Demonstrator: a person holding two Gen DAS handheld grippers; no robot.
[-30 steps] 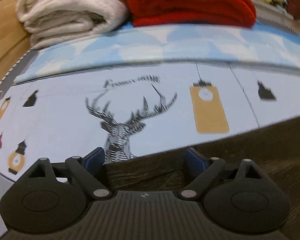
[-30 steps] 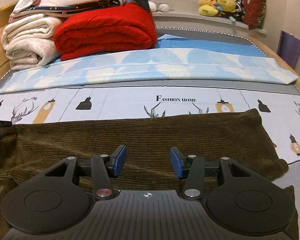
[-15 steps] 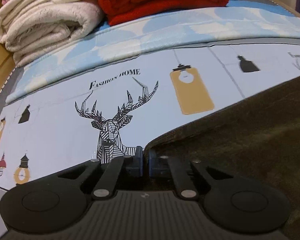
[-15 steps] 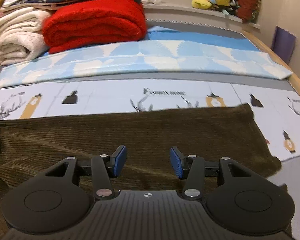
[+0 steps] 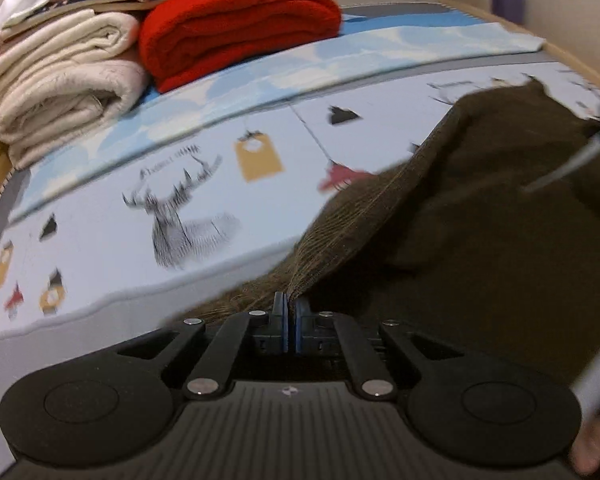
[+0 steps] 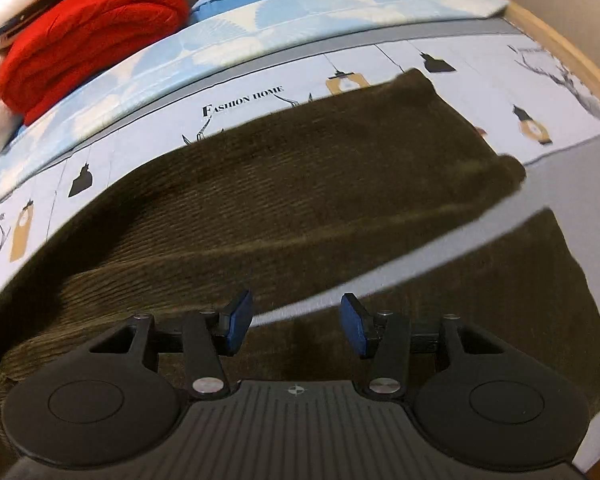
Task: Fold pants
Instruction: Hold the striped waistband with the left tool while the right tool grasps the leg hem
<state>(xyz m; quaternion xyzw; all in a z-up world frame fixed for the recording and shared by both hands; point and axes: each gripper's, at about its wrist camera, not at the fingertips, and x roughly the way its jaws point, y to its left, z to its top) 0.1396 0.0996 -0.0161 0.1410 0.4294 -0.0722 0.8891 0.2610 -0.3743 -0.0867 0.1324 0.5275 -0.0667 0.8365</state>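
Observation:
Dark olive corduroy pants (image 6: pixel 308 184) lie spread on the printed bed sheet, with two legs running to the right. My left gripper (image 5: pixel 290 312) is shut on the left end of the pants (image 5: pixel 460 216) and lifts the cloth, which rises in a taut ridge from the jaws. My right gripper (image 6: pixel 296 320) is open and empty, hovering just above the nearer leg, with a strip of sheet showing between the two legs.
A red folded blanket (image 5: pixel 236 28) and cream folded blankets (image 5: pixel 60 88) are stacked at the far left of the bed. A light-blue sheet (image 6: pixel 300 12) lies behind the pants. The wooden bed frame (image 6: pixel 572 60) curves along the right.
My left gripper closed on the pants' edge, then lifted and pulled it rightward. My right gripper stayed open and moved lower toward the pant legs.

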